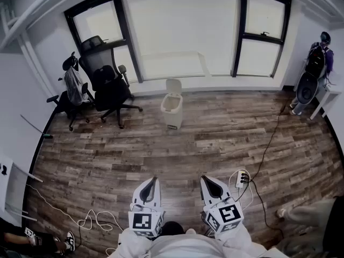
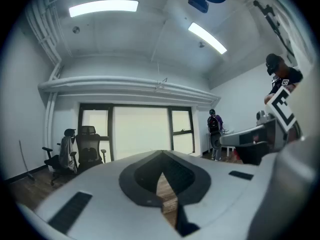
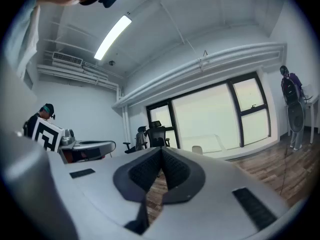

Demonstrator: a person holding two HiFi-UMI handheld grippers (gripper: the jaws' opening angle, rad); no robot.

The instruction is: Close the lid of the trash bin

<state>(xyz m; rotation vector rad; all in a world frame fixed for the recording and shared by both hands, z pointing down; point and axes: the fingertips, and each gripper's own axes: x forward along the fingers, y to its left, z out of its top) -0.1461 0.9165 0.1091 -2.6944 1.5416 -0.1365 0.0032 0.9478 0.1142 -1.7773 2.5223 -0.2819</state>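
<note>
1. Closest to me, my left gripper [image 1: 154, 180] and right gripper [image 1: 206, 179] are both pinched together, holding nothing.
2. Beneath them lies a wood-plank floor [image 1: 161, 149] with loose cables [image 1: 266, 155].
3. Well across the room, below the window [image 1: 183, 31], the trash bin [image 1: 172, 110] stands with its lid [image 1: 173, 85] apparently upright, though it is small from here. I judge nothing is done yet.
4. Office chairs [image 1: 107, 85] stand left of it.

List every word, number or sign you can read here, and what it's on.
No text can be read.
Left gripper and right gripper: the cubes carry square markers only, no words.
White panel at the left edge: a dark mark, too small to read.
Bin: no label shows.
</note>
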